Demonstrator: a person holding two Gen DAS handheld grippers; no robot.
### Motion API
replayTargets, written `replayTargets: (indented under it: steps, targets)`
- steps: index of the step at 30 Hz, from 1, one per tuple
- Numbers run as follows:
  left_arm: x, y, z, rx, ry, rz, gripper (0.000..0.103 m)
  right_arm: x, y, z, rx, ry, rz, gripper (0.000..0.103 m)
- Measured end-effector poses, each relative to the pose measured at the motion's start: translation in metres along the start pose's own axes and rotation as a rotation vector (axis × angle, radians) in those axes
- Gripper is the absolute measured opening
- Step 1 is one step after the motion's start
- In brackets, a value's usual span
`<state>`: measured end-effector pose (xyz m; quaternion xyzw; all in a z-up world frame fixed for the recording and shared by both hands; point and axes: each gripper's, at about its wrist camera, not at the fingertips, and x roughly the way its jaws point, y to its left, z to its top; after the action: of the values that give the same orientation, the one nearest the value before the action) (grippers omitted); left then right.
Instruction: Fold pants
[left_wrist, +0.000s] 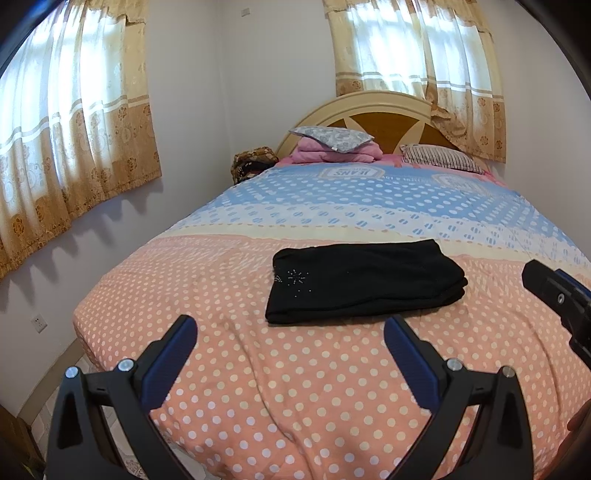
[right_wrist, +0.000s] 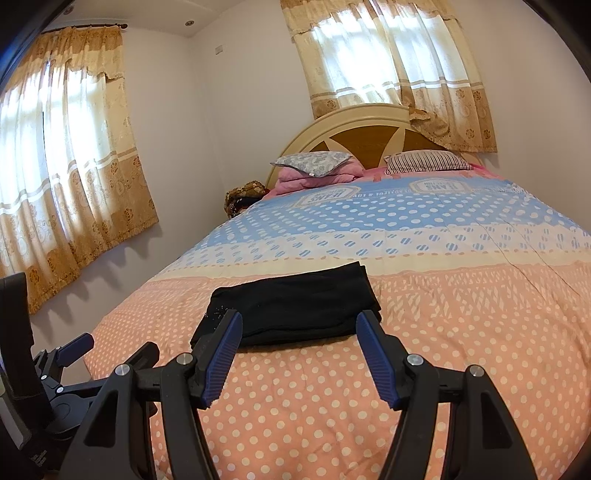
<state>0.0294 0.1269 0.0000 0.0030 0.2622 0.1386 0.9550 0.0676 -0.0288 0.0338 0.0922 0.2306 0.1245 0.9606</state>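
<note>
Black pants (left_wrist: 364, 280) lie folded into a flat rectangle on the pink dotted part of the bedspread (left_wrist: 258, 369), with small shiny studs near their left end. My left gripper (left_wrist: 290, 325) is open and empty, hovering just short of the pants' near edge. In the right wrist view the same pants (right_wrist: 295, 308) sit right beyond my right gripper (right_wrist: 299, 321), which is open with nothing between its blue pads (right_wrist: 376, 354). Neither gripper touches the cloth. The right gripper's black body (left_wrist: 557, 295) shows at the right edge of the left view, and the left gripper (right_wrist: 107, 345) at the lower left of the right view.
The bed runs back to a cream and brown headboard (left_wrist: 384, 114) with pillows (left_wrist: 332, 138) and a pink folded blanket (left_wrist: 332, 151). A white wall (left_wrist: 192, 92) with curtained windows (left_wrist: 66, 140) lies left of the bed, and the bed's left edge drops to a tiled floor (left_wrist: 55, 398).
</note>
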Motion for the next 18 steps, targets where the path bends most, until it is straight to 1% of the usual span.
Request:
replayTargets:
  steps: [12,18]
  targets:
    - [0.0038,-0.0045,-0.0009,-0.015,-0.006,-0.031,0.103,-0.0049,-0.0043,-0.0015,-0.008,-0.011,-0.013,0.066]
    - [0.0071,-0.0047,0.0003,-0.026,-0.012,-0.019,0.103,-0.0024,-0.0084,-0.0041,0.004,-0.003,-0.016,0.066]
